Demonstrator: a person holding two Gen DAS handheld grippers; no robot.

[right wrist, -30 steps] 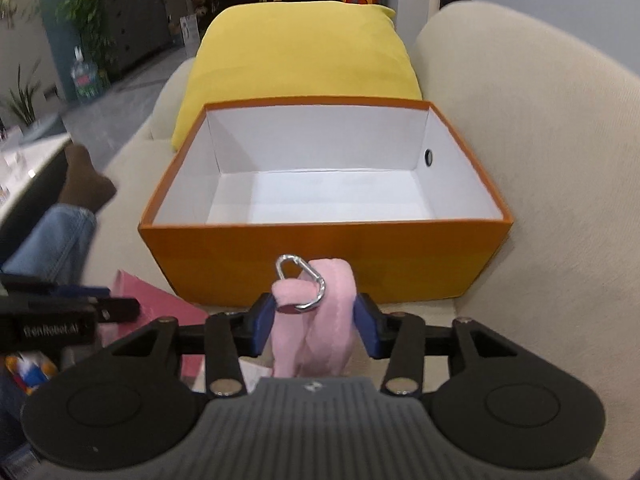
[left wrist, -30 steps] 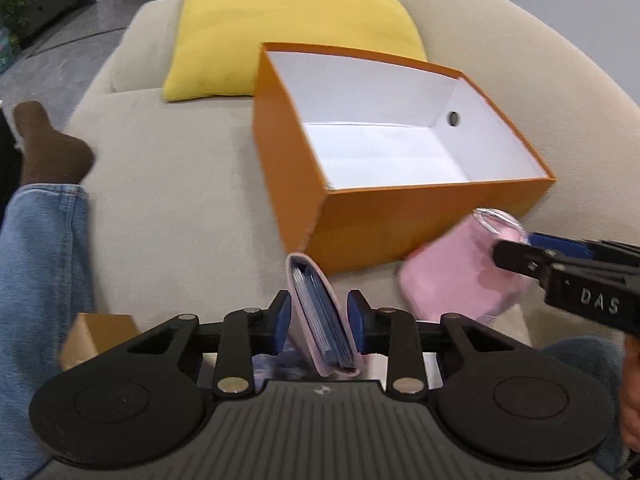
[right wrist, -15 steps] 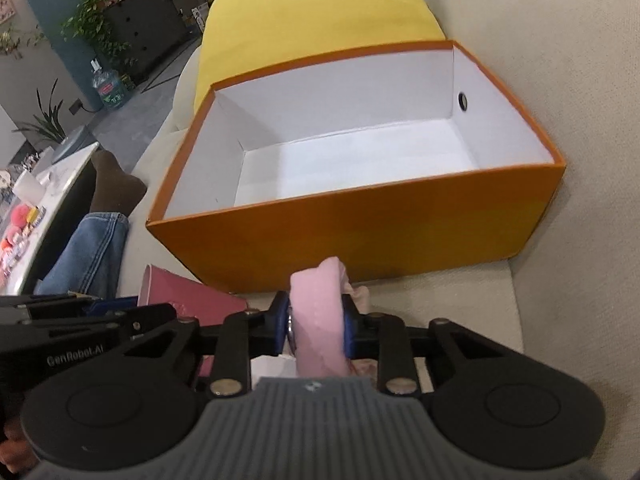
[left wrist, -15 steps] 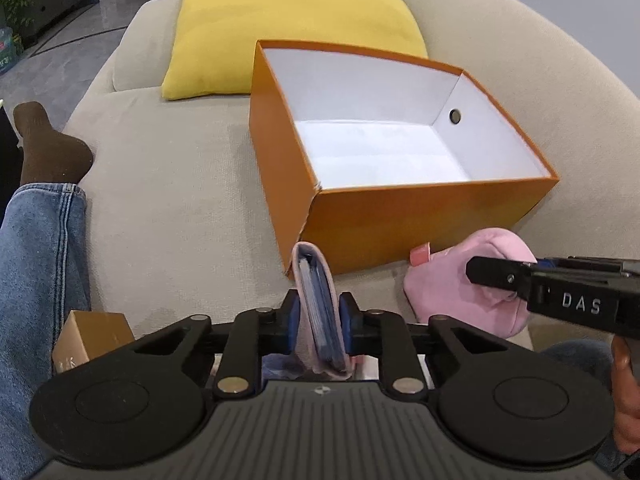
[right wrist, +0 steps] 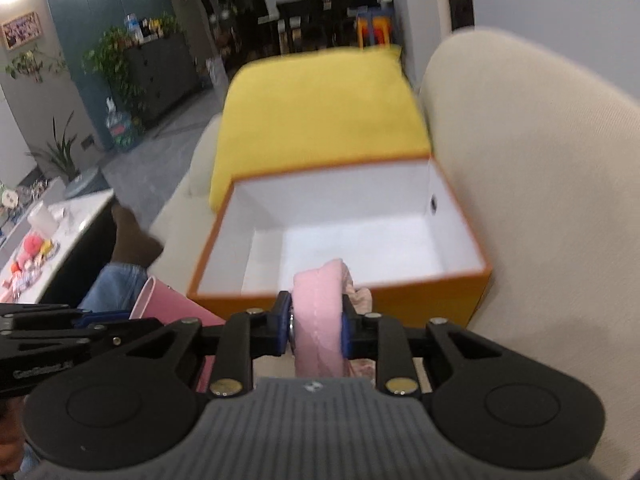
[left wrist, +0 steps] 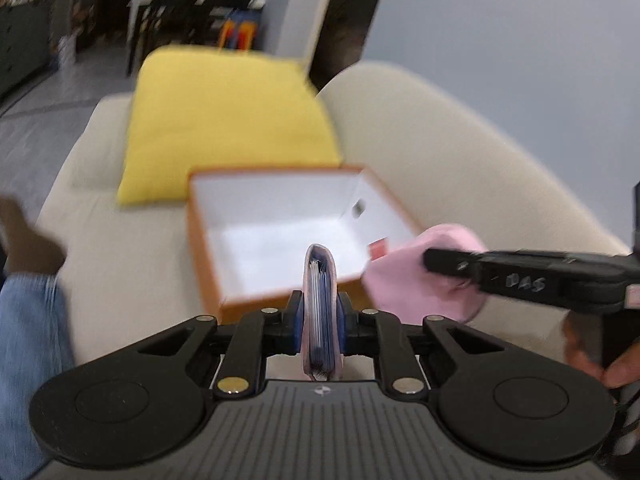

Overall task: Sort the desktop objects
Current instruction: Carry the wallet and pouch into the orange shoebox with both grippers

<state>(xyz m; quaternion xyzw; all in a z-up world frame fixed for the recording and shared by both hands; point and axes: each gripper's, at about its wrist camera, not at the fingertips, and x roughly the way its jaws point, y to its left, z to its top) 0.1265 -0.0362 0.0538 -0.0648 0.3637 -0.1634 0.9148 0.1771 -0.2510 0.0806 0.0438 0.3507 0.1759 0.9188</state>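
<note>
My left gripper (left wrist: pixel 320 316) pinches a pink card wallet (left wrist: pixel 320 280) with blue cards inside, held on edge; its jaws are closing, pads pressed on both sides. My right gripper (right wrist: pixel 316 320) is shut on a pink plush toy (right wrist: pixel 320 292). Both are raised just before the near wall of the open orange box (right wrist: pixel 432 296), whose white inside is bare. In the left wrist view the right gripper (left wrist: pixel 440 268) comes in from the right with the plush toy (left wrist: pixel 404 280) against the box (left wrist: pixel 276 170). The right wrist view shows the left gripper (right wrist: pixel 92 320) and wallet (right wrist: pixel 168 304) at lower left.
The box sits on a beige sofa (left wrist: pixel 120 248) with a yellow cushion (left wrist: pixel 224 120) behind it and the curved backrest (right wrist: pixel 540 200) on the right. A person's jeans leg (left wrist: pixel 28 340) and brown sock (right wrist: pixel 132 240) lie left. A white table (right wrist: pixel 80 208) with small items stands far left.
Both grippers have closed on their objects and lifted them off the sofa seat. The box now sits lower in both views, with more of the room behind showing.
</note>
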